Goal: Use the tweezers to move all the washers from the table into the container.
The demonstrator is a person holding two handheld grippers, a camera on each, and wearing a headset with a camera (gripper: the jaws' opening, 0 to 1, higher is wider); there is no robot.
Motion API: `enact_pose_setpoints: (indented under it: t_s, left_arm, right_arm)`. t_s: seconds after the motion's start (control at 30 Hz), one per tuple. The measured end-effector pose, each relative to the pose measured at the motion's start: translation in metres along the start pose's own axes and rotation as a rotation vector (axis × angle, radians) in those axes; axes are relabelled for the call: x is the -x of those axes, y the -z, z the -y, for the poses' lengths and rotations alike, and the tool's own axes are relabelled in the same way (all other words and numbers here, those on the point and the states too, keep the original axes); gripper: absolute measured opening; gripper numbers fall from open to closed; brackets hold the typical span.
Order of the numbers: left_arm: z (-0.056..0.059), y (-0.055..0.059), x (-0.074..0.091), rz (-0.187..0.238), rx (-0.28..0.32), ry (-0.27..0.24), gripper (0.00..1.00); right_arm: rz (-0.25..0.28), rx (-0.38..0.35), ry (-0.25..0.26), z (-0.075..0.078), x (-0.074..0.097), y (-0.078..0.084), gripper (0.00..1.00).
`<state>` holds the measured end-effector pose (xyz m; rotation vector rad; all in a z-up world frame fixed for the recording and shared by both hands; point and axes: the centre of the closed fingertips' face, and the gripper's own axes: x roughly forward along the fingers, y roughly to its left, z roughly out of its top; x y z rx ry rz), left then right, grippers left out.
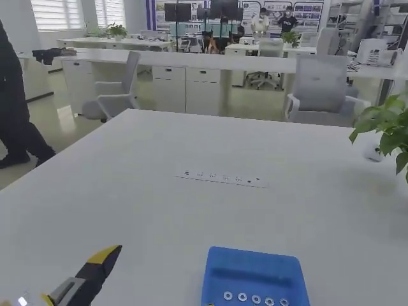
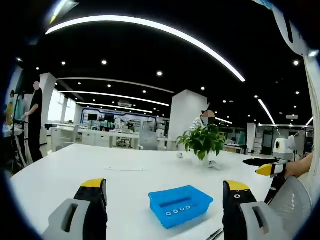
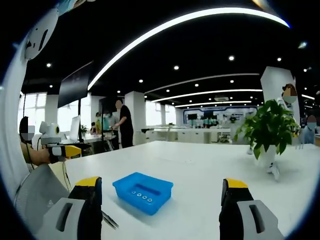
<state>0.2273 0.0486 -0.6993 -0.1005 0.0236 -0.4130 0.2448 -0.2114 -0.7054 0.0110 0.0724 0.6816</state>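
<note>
The container (image 1: 255, 268) is a shallow blue rectangular tray with a raised rim, sitting on the white table (image 1: 191, 210) close to its near edge. Five small silver washers (image 1: 256, 299) lie in one straight row inside it along the near wall. One pair of thin dark tweezers (image 3: 109, 220) lies flat on the table just beside the container. The left tongs (image 2: 164, 184) are spread wide with nothing between the yellow-tipped jaws, and the right tongs (image 3: 161, 182) are equally wide apart and empty. Both point at the container from opposite sides. One leafy potted plant (image 2: 202, 142) stands farther back on the table.
</note>
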Motion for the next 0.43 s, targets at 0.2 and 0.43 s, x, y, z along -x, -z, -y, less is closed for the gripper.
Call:
enact_pose_setpoints:
  t_s: [0.2,0.43]
  left_arm:
    - [-0.001,0.000,0.000,0.004,0.019,-0.001,0.99]
    - [-0.002,0.001,0.000,0.000,0.022,-0.001,0.99]
  right_arm:
    - [0.001,-0.003,0.024,0.005,0.002,0.000,0.99]
    - [0.016,-0.021,0.049,0.012,0.005,-0.001,0.97]
